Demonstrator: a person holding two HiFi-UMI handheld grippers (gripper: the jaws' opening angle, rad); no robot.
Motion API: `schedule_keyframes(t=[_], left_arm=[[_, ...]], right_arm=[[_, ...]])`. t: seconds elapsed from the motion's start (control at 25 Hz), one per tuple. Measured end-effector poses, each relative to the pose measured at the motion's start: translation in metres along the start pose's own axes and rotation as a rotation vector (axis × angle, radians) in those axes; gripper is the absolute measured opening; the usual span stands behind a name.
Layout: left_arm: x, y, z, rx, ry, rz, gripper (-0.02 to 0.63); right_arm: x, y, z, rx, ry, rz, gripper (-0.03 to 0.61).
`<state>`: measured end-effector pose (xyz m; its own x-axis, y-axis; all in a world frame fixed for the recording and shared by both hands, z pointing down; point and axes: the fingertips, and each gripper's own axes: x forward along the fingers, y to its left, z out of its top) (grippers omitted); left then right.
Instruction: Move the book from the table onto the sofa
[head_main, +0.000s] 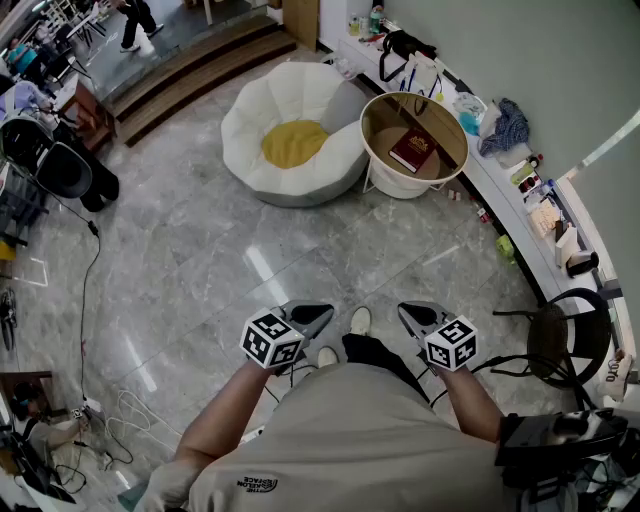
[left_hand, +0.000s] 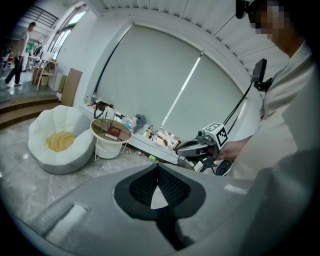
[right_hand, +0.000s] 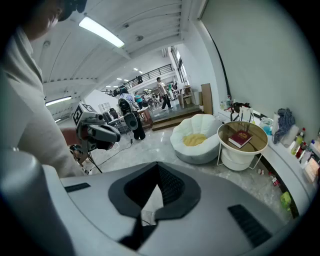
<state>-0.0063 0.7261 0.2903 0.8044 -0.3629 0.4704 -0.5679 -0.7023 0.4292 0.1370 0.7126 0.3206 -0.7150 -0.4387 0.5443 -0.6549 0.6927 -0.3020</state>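
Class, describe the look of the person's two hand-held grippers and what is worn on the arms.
The left hand-held gripper and right hand-held gripper are grey wedge-shaped shells with dark textured pads, each carrying a white cube with black square markers. The person wears a pale beige top; no sleeves cover the forearms.

The book (head_main: 412, 150) lies on the round table (head_main: 385, 125), toward its right side. The sofa (head_main: 300, 95) stands just to the left of the table, close against it, with a cushion (head_main: 292, 143) in its seat. A wall ledge (head_main: 490, 178) runs behind and to the right of the table. Steps (head_main: 200, 70) lie beyond the sofa. The left gripper (head_main: 322, 312) and right gripper (head_main: 408, 312) sit side by side, well apart from the table, across the floor (head_main: 250, 250). A stool (head_main: 560, 335) stands right of the right gripper.
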Motion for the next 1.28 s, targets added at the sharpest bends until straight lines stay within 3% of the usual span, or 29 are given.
schedule_keyframes(t=[0.16, 0.44, 0.6, 0.88, 1.0, 1.16, 1.28], left_arm=[[0.03, 0.002, 0.018, -0.038, 0.006, 0.015, 0.008], [0.078, 0.026, 0.065, 0.017, 0.067, 0.049, 0.008], [0.105, 0.043, 0.095, 0.055, 0.079, 0.055, 0.008], [0.141, 0.079, 0.135, 0.085, 0.099, -0.01, 0.008], [0.157, 0.108, 0.152, 0.104, 0.098, -0.051, 0.009], [0.171, 0.161, 0.18, 0.109, 0.097, -0.123, 0.009], [0.174, 0.208, 0.206, 0.127, 0.117, -0.181, 0.009]], right_arm=[[-0.007, -0.039, 0.018, -0.004, -0.01, 0.003, 0.012], [0.015, -0.104, 0.048, 0.004, -0.053, 0.038, 0.012], [0.021, -0.145, 0.06, 0.021, -0.082, 0.014, 0.012], [0.034, -0.196, 0.07, 0.162, -0.143, -0.055, 0.014], [0.052, -0.214, 0.079, 0.172, -0.137, -0.089, 0.021], [0.086, -0.241, 0.099, 0.218, -0.128, -0.166, 0.113], [0.116, -0.26, 0.126, 0.281, -0.146, -0.231, 0.12]])
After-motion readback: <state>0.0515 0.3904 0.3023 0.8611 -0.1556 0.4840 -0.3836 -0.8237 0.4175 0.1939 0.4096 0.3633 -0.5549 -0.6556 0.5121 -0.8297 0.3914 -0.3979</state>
